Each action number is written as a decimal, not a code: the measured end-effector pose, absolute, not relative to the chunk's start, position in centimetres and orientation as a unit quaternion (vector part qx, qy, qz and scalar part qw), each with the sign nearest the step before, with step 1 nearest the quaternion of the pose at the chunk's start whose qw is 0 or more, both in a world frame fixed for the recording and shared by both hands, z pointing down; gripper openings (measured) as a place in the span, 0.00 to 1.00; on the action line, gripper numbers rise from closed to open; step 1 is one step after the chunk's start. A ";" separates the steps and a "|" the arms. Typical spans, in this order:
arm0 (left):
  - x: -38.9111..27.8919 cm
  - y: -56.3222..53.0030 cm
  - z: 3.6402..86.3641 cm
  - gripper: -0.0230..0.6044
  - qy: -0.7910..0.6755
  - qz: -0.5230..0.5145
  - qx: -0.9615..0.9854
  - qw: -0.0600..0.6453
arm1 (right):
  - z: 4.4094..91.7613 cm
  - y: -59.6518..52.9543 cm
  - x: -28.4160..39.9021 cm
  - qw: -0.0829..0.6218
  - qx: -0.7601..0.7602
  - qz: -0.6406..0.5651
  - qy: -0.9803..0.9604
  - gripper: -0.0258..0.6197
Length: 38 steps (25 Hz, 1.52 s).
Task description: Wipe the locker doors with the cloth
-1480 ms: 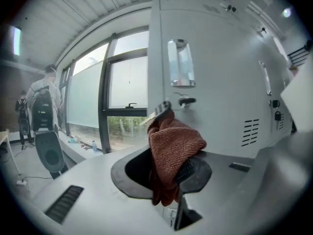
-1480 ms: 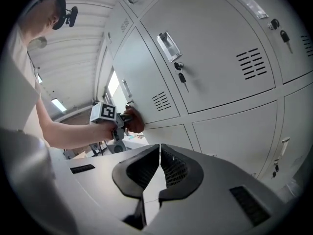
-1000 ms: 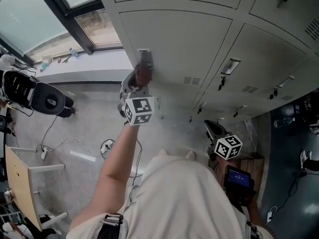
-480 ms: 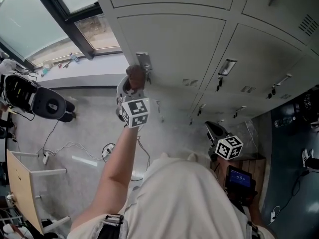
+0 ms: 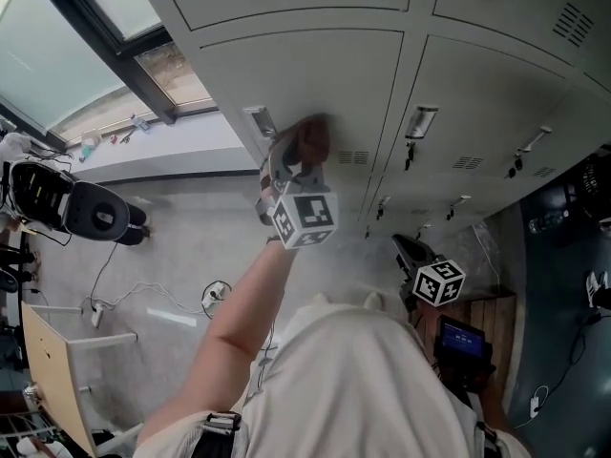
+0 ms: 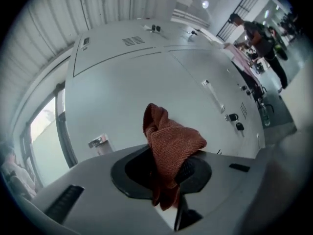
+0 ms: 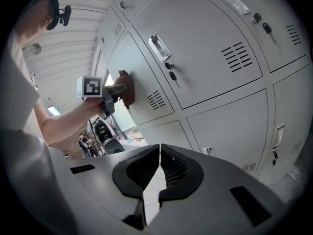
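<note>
My left gripper (image 5: 302, 153) is shut on a rust-brown cloth (image 5: 309, 139) and presses it against a grey locker door (image 5: 315, 74) in the head view. The left gripper view has the cloth (image 6: 168, 148) bunched between the jaws, its top against the door (image 6: 146, 87). From the right gripper view the cloth (image 7: 126, 88) sits on the door beside the vent slots (image 7: 156, 100). My right gripper (image 5: 412, 256) hangs low by my side, away from the lockers. Its jaws (image 7: 159, 173) are shut with nothing between them.
Grey lockers (image 5: 496, 84) fill the wall, with handles and hanging keys (image 5: 409, 156). A latch (image 5: 258, 120) sits left of the cloth. A window (image 5: 67, 46) and sill are at the left. A black chair (image 5: 91, 208) and cables lie on the floor. A person (image 6: 261, 38) stands far off.
My left gripper has slid the cloth to the right across the door, away from the latch and toward the vent slots. The right gripper has stayed where it was.
</note>
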<state>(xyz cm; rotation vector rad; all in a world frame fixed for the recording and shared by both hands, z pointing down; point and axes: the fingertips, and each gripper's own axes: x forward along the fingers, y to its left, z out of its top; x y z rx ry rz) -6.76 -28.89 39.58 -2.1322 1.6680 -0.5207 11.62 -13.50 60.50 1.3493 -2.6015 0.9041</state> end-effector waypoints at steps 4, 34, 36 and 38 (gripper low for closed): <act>-5.0 -29.2 40.8 0.16 0.619 -0.153 -0.754 0.158 | 60.4 -13.2 12.4 0.030 0.447 0.297 -0.843 0.07; -16.0 -29.6 38.8 0.16 0.650 -0.136 -0.729 0.166 | 60.5 -13.7 12.5 0.045 0.451 0.293 -0.842 0.07; -16.9 -29.5 38.6 0.16 0.648 -0.138 -0.728 0.174 | 60.5 -13.8 12.2 0.048 0.449 0.293 -0.843 0.07; -18.2 -29.2 38.1 0.16 0.664 -0.128 -0.715 0.177 | 60.5 -13.8 11.8 0.049 0.448 0.293 -0.843 0.07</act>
